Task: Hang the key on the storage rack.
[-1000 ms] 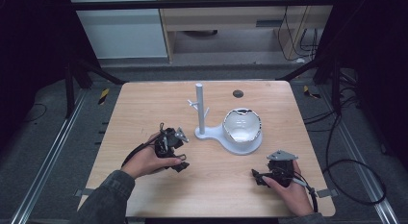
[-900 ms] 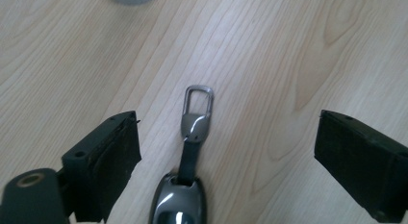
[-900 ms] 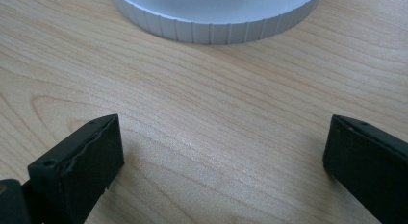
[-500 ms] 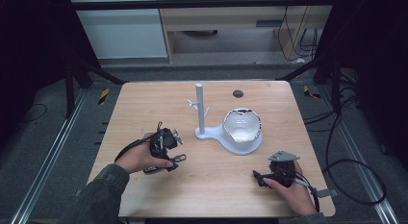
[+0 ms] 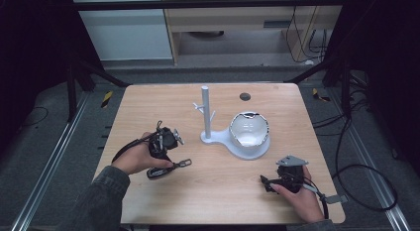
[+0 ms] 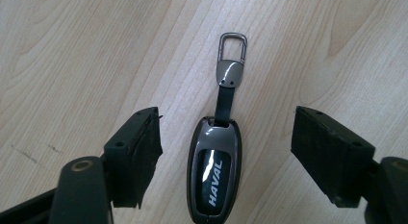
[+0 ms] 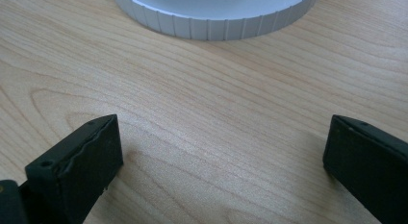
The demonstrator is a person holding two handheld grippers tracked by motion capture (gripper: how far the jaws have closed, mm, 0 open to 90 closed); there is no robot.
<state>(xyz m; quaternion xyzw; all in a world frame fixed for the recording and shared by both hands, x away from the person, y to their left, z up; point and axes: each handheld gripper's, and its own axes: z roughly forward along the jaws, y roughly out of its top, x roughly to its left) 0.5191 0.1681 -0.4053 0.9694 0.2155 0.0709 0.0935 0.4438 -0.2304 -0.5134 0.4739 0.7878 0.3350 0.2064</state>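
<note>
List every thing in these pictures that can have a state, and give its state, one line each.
Car key: flat on the table, between the jaws, untouched.
Key clip: closed, pointing away from the gripper.
Left gripper: open, jaws just been closing around the key.
Right gripper: open, nothing between the jaws.
White stand: upright, pegs bare.

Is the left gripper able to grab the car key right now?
Probably yes. The car key lies flat on the table between the left gripper's jaws, which have just been closing, with nothing blocking and gaps on both sides.
</note>
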